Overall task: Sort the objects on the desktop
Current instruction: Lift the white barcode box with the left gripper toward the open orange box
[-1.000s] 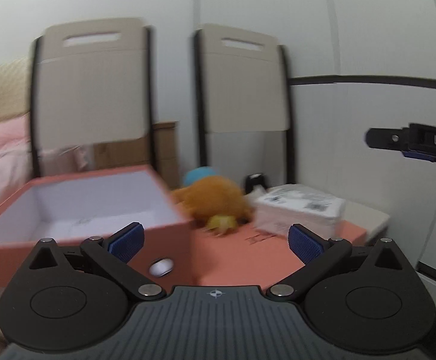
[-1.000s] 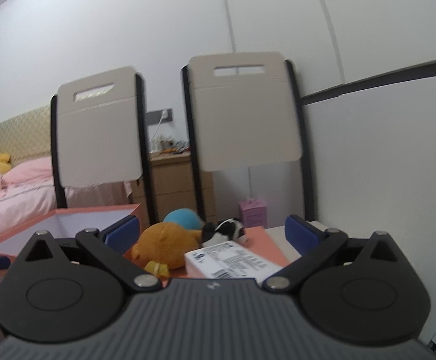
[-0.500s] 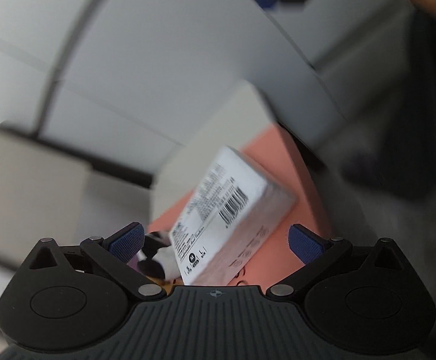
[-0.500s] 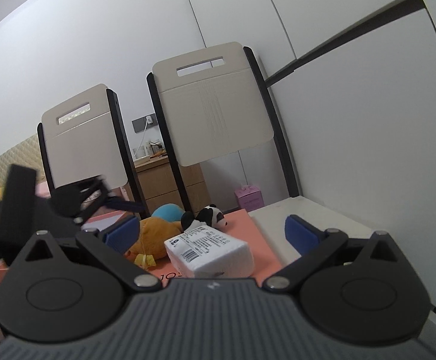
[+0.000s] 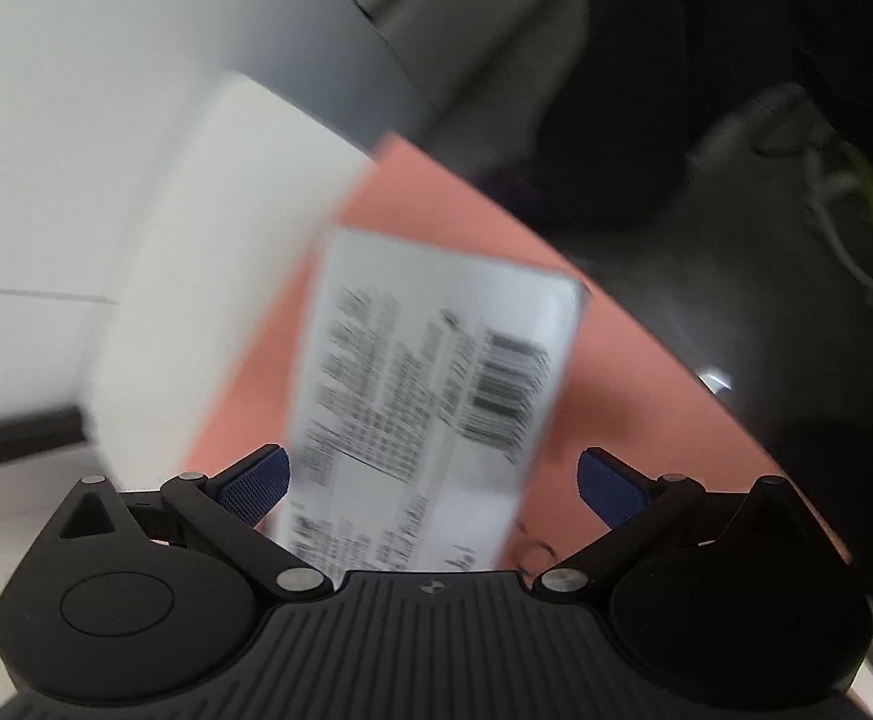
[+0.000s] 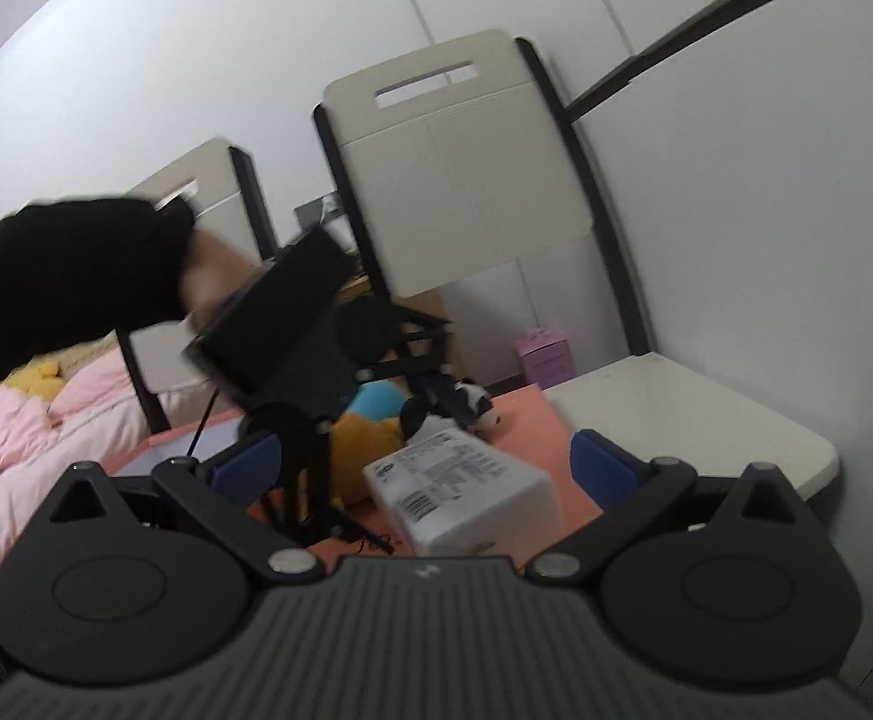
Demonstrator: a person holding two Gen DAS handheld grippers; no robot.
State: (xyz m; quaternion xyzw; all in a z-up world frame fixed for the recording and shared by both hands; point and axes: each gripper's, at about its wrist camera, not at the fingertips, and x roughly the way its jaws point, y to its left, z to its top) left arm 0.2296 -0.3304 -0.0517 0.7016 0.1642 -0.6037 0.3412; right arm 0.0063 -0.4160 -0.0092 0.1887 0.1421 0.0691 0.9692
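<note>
- Two grippers are in play over a salmon-pink mat (image 6: 532,414), and both have their jaws spread wide with nothing between the pads.
- The left gripper (image 5: 433,480) tips steeply down over the white labelled box (image 5: 436,396), which lies flat on the mat with its barcode face up; the box sits between the blue pads, close to the left one and clear of the right. This looks like a line-up for a pinch across the box's narrower sides, though the blur makes contact impossible to confirm.
- From the right wrist view, the same box (image 6: 463,489) rests near the mat's front edge, with the left gripper's dark body (image 6: 292,360) and the person's sleeved arm (image 6: 64,282) reaching in above it from the left.
- The right gripper (image 6: 424,474) hangs back and low, probably to leave the other hand room.
- Behind the box lie soft toys: an orange plush (image 6: 364,444), a blue one (image 6: 379,399) and a black-and-white one (image 6: 460,405). They are bunched together, apparently awaiting sorting.
- A pink-walled box (image 6: 154,450) shows at the left, a likely destination.
- The white table (image 6: 694,414) ends just right of the mat, so a nudged box could slide toward that edge.
</note>
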